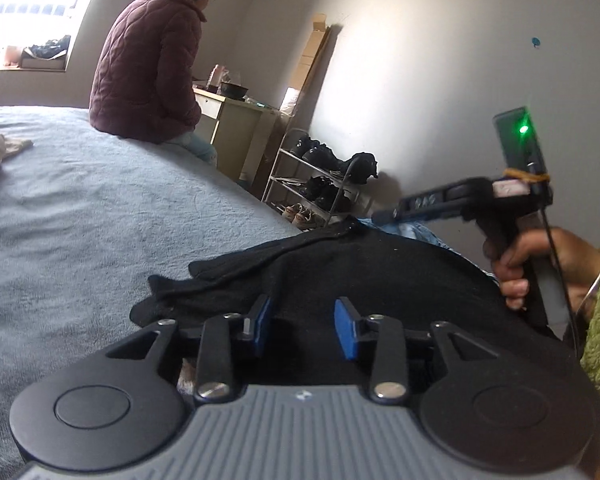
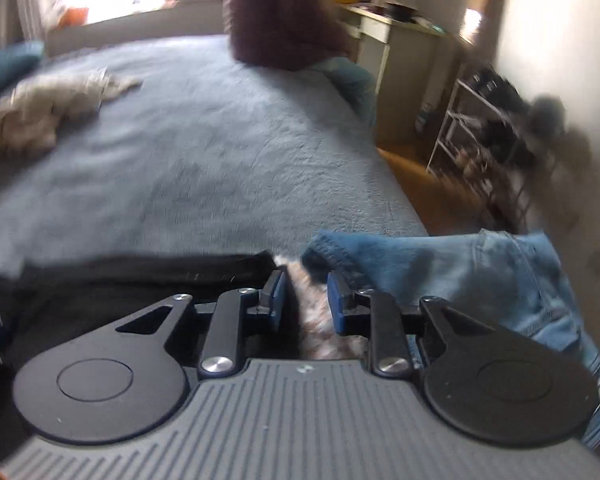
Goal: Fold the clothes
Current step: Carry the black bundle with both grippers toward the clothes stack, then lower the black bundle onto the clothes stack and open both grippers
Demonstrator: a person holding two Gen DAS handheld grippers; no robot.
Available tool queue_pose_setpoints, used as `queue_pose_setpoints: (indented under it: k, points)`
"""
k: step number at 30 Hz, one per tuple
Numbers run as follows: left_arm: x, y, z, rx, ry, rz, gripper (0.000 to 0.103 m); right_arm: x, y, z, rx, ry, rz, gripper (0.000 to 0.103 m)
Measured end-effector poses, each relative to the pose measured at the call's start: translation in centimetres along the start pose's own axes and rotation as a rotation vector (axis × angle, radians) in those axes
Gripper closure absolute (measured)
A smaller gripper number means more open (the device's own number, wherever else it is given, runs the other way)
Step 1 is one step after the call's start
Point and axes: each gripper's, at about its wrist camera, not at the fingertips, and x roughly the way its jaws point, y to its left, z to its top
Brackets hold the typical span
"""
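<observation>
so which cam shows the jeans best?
Right wrist: the jeans fill the lower right, hem and seam clear, just past the right gripper. Left wrist shows only a blue sliver behind the black garment.

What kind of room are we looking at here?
Most likely a bedroom in a home. A wide bed with a grey-blue cover fills most of the view, a shoe rack stands against the wall, and clothes such as a black garment lie on the bed.

Black garment: dark knit, lying rumpled on the bed's near edge, one long part stretched left.
Jeans: light blue denim, crumpled just right of it.
Cream garment: bunched, well apart, far left.
</observation>
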Motion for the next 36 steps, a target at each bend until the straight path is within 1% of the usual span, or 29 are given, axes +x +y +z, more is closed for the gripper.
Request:
queue_pose_setpoints:
  k: [1, 3, 4, 5, 7, 8, 9, 10, 12, 14, 16, 17, 18, 20, 22, 23, 25, 26, 29, 30, 32, 33, 35, 36]
  points:
    - [0.2, 0.1, 0.2, -0.003, -0.006, 0.000, 0.062, -1.1, 0.3, 0.3, -0.022, -0.039, 0.021, 0.083]
    - [0.6, 0.4, 0.6, -0.016, -0.015, 0.012, 0.060, -3.0, 1.5, 0.6, -0.077, -0.086, 0.105, 0.083]
    - [1.2, 0.9, 0.8, -0.034, -0.012, 0.024, 0.055, -3.4, 2.0, 0.7, -0.096, -0.085, 0.130, 0.083]
    - [2.1, 1.5, 1.0, -0.060, 0.003, 0.034, 0.052, -3.3, 2.3, 0.5, -0.105, -0.066, 0.140, 0.082]
    - [3.2, 2.9, 1.1, -0.121, 0.040, 0.054, 0.054, -2.1, 1.5, 0.1, -0.087, 0.013, 0.075, 0.082]
    - [3.4, 3.6, 1.2, -0.148, 0.045, 0.057, 0.055, -1.7, 0.6, -0.1, -0.067, 0.044, 0.020, 0.082]
    - [3.4, 4.1, 1.3, -0.169, 0.047, 0.058, 0.055, -2.0, -0.5, -0.4, -0.043, 0.051, -0.029, 0.082]
    - [3.1, 4.5, 1.5, -0.184, 0.046, 0.063, 0.055, -2.8, -1.7, -0.7, -0.021, 0.032, -0.078, 0.082]
    - [1.8, 4.8, 1.8, -0.189, 0.022, 0.065, 0.055, -6.4, -3.8, -1.6, 0.034, -0.054, -0.085, 0.081]
    - [-0.1, 4.3, 1.8, -0.164, 0.005, 0.054, 0.055, -10.9, -5.0, -2.9, 0.104, -0.144, 0.008, 0.081]
    - [-2.4, 3.0, 1.5, -0.117, -0.003, 0.022, 0.055, -14.8, -5.6, -5.1, 0.165, -0.198, 0.075, 0.079]
    - [-3.8, 2.1, 1.0, -0.080, -0.009, -0.013, 0.055, -16.3, -5.8, -6.4, 0.205, -0.215, 0.112, 0.075]
    - [-5.2, 0.9, 0.5, -0.039, -0.013, -0.055, 0.054, -17.3, -6.1, -8.0, 0.258, -0.210, 0.144, 0.072]
    - [-7.6, -1.4, -0.9, 0.045, -0.018, -0.134, 0.052, -18.4, -6.7, -11.1, 0.390, -0.187, 0.201, 0.061]
    - [-9.7, -3.6, -2.4, 0.132, -0.021, -0.182, 0.051, -19.1, -7.1, -14.2, 0.495, -0.179, 0.257, 0.059]
    - [-10.6, -4.8, -3.2, 0.185, -0.025, -0.199, 0.050, -19.0, -7.2, -15.3, 0.549, -0.177, 0.286, 0.055]
    - [-11.7, -7.1, -5.0, 0.310, -0.032, -0.198, 0.050, -18.8, -7.4, -17.5, 0.658, -0.172, 0.343, 0.047]
    - [-12.2, -8.3, -5.9, 0.374, -0.035, -0.194, 0.049, -18.5, -7.4, -18.3, 0.700, -0.164, 0.362, 0.046]
    - [-12.4, -11.0, -8.4, 0.513, -0.029, -0.168, 0.049, -17.3, -7.5, -19.9, 0.818, -0.133, 0.403, 0.044]
    - [-12.3, -11.7, -9.1, 0.550, -0.030, -0.151, 0.049, -16.8, -7.6, -20.2, 0.855, -0.121, 0.407, 0.044]
    - [-11.9, -12.9, -10.4, 0.620, -0.038, -0.107, 0.050, -16.4, -7.6, -20.2, 0.888, -0.119, 0.424, 0.044]
    - [-11.6, -13.4, -10.9, 0.648, -0.037, -0.086, 0.051, -16.2, -7.6, -20.3, 0.903, -0.119, 0.433, 0.044]
    - [-11.4, -14.2, -11.8, 0.689, -0.039, -0.056, 0.064, -16.1, -7.6, -19.7, 0.892, -0.123, 0.453, 0.044]
    - [-11.4, -14.6, -12.1, 0.702, -0.041, -0.049, 0.065, -16.1, -7.6, -19.4, 0.885, -0.124, 0.463, 0.044]
